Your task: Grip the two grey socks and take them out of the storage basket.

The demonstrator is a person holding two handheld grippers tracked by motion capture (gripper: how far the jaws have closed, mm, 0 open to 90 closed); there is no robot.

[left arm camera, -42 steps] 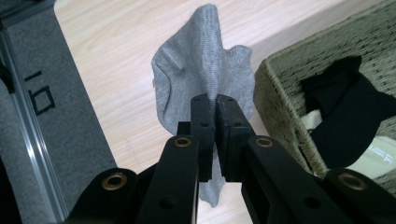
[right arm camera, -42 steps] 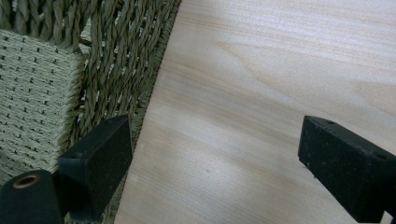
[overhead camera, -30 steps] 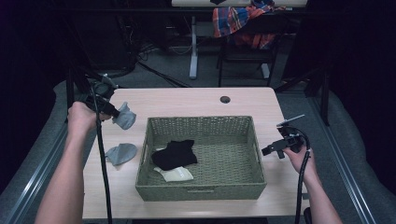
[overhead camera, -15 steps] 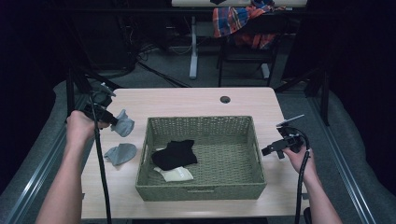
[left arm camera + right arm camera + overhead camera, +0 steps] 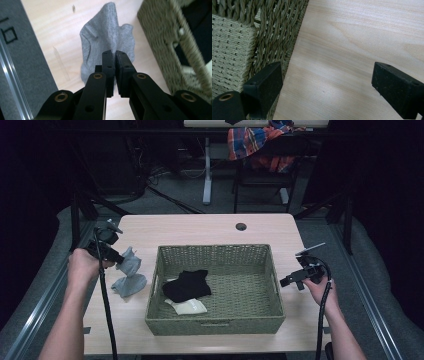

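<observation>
Grey sock point(image 5: 107, 40) is what we have pinched between the fingers point(image 5: 108, 65) of our left gripper point(image 5: 121, 261), and in the left gripper view the two black pads sit clenched together on a fold of the knit, with the rest of the cloth draped away toward the top of the frame over the pale desk point(image 5: 57, 30). In the high view we see this sock at the left middle of the frame, hanging from the gripper just outside the left wall of the woven basket point(image 5: 152, 292). Compared with a second ago, our left hand point(image 5: 82, 266) has come lower and toward the bottom of the frame, so the held sock now hangs right above a second grey sock point(image 5: 129, 285) lying flat on the desk, the two close enough that we cannot tell whether they touch. We judge this as a pairing or gathering move, not yet a drop into the basket.

Farther across, inside the basket, a black sock point(image 5: 187, 285) lies over a cream one point(image 5: 190, 306) at the lower left of the basket floor. At the right middle of the frame our right gripper point(image 5: 289, 281) has kept its place beside the basket's right wall, its fingers point(image 5: 263, 86) released and spread wide over bare wood, holding nothing.
</observation>
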